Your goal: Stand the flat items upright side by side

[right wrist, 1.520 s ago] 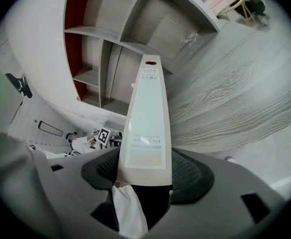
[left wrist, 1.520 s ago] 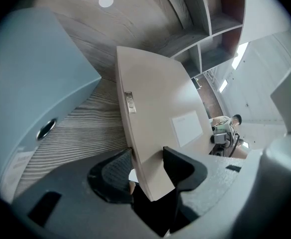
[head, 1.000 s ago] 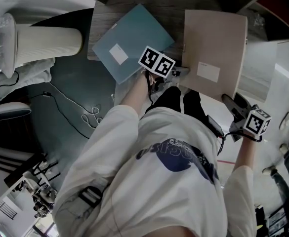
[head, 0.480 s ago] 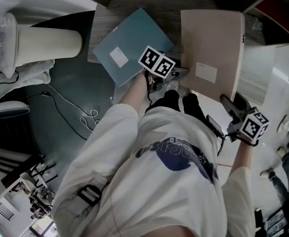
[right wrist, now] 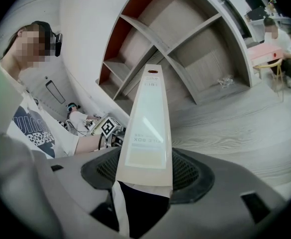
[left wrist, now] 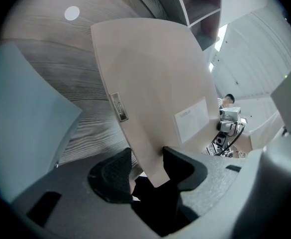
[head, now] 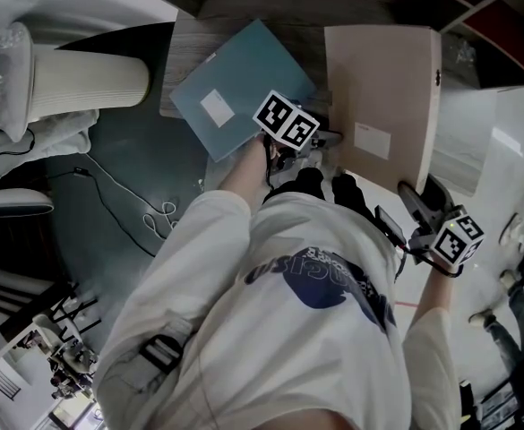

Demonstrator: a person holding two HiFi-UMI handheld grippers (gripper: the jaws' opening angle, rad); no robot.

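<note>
Both my left gripper and right gripper clamped the beige file box at its near end (long axis pointing away), with the blue file box flat at its left.

The flat beige cardboard file box has shifted slightly toward the flat teal-blue folder and looks narrower from the head view (more of its right side wall shows). The right tongs, clamped on its near right corner, have drawn in toward the person and rolled, turning their marker cube.
</note>
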